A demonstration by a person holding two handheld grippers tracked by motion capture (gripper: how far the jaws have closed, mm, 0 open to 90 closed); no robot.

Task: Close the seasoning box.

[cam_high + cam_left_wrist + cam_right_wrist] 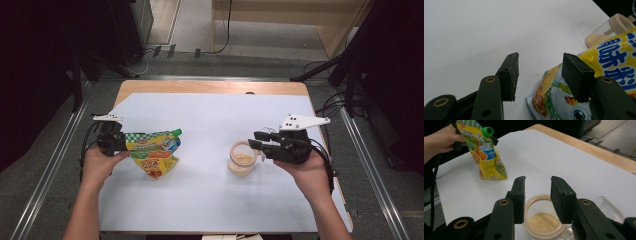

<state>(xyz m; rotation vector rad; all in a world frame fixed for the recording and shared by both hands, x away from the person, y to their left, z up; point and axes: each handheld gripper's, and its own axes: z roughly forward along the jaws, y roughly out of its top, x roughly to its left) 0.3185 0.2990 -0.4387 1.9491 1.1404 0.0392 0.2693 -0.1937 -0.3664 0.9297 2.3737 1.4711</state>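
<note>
A yellow pouch (152, 152) with a green cap stands tilted on the white sheet (210, 110) at the left. My left gripper (120, 142) is at its top edge. In the left gripper view the jaws (540, 62) stand apart; the pouch (614, 57) lies against the right-hand pad and below the gap, clear of the other pad. A clear jar (241, 159) with a beige rim and tan powder inside sits right of centre. My right gripper (255, 140) hovers at its open mouth. In the right gripper view the jar (544, 220) is just below the open jaws (537, 185), untouched.
The white sheet covers a wooden table (210, 87) whose bare edge shows at the back and right. A clear part of the jar (609, 207) sticks out beside its rim. Metal rails (365, 150) and cables run beside the table on the floor.
</note>
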